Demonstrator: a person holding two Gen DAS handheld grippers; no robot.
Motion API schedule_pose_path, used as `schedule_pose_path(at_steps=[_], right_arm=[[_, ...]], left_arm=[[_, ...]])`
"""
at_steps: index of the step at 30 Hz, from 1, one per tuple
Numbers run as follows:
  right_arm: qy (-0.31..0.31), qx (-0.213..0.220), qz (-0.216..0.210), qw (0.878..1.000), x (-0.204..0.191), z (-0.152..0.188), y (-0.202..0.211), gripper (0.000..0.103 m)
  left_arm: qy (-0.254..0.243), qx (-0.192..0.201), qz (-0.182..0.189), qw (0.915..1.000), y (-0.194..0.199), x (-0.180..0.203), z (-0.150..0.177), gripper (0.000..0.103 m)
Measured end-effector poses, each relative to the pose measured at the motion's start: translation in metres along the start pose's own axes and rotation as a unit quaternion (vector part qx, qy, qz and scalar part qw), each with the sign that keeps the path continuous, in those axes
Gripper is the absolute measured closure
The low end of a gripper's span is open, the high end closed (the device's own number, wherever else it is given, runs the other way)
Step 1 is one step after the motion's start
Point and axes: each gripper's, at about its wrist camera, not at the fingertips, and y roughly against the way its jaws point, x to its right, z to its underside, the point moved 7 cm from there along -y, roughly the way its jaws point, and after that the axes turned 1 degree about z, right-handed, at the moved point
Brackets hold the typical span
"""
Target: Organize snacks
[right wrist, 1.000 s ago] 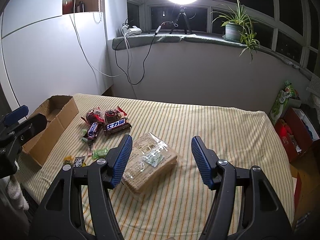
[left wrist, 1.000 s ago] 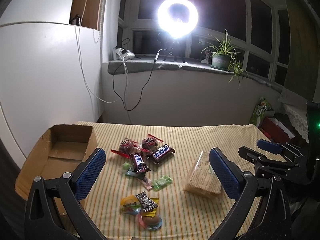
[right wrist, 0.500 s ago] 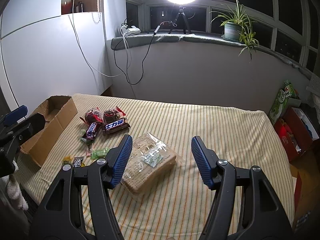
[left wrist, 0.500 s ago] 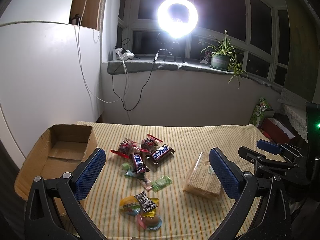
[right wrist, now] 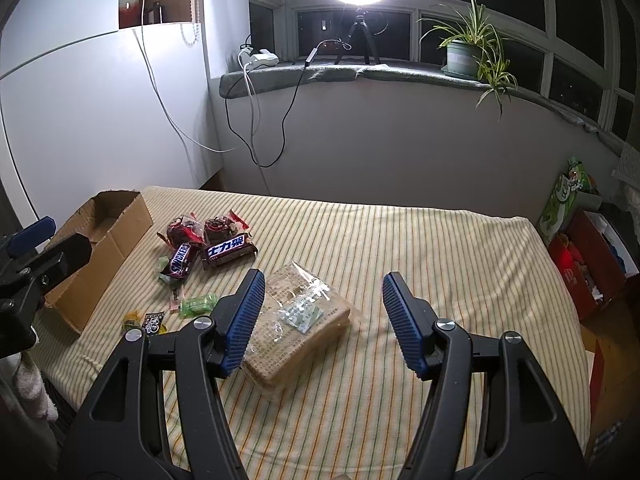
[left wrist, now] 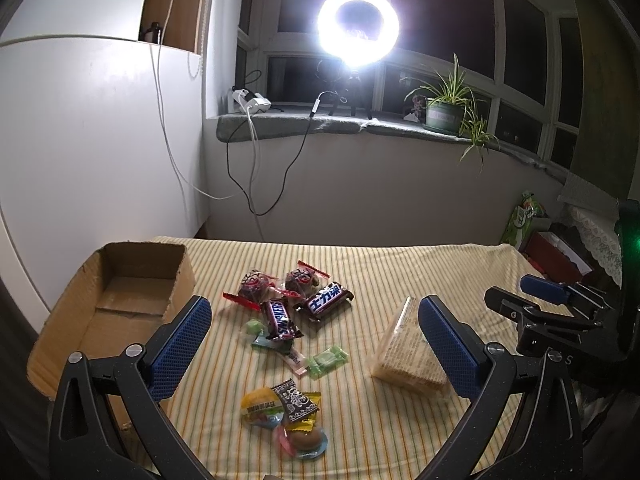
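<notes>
Snacks lie scattered on a striped cloth (left wrist: 380, 264). Two Snickers bars (left wrist: 282, 318) (left wrist: 326, 300), two red-wrapped cakes (left wrist: 256, 285), green candies (left wrist: 330, 360) and a small pile of sweets (left wrist: 284, 404) sit mid-cloth. A clear-wrapped biscuit pack (left wrist: 404, 354) (right wrist: 296, 320) lies to the right. An open cardboard box (left wrist: 120, 300) (right wrist: 100, 248) stands at the left, with nothing visible inside. My left gripper (left wrist: 316, 344) is open above the sweets and holds nothing. My right gripper (right wrist: 324, 322) is open, hovering over the biscuit pack, holding nothing.
A ring light (left wrist: 358, 26) and a potted plant (left wrist: 444, 110) stand on the window sill behind. Cables (left wrist: 256, 168) hang down the wall. Red and green packages (right wrist: 580, 248) sit on the floor to the right of the cloth's edge.
Both grippers have barely shifted; the right one has eased slightly back. Nothing was taken hold of or moved.
</notes>
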Motion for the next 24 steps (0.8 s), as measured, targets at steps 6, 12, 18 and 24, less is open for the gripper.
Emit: schedule_pose_path(at_steps=[6, 12, 18, 24], right_arm=[[-0.004, -0.005, -0.003, 1.0, 0.001, 0.002, -0.004, 0.039], [-0.009, -0.017, -0.01, 1.0, 0.003, 0.006, -0.011, 0.039], [-0.014, -0.035, -0.027, 0.999, 0.005, 0.013, -0.02, 0.039], [-0.044, -0.08, -0.072, 0.993, 0.011, 0.028, -0.039, 0.039]], left_arm=[[0.001, -0.004, 0.003, 1.0, -0.003, -0.001, 0.003, 0.0], [0.001, -0.014, 0.007, 0.9999, -0.01, 0.0, 0.006, 0.0], [0.01, -0.031, 0.027, 0.9991, -0.02, 0.001, 0.012, 0.001], [0.02, -0.058, 0.05, 0.9968, -0.033, 0.005, 0.025, 0.006]])
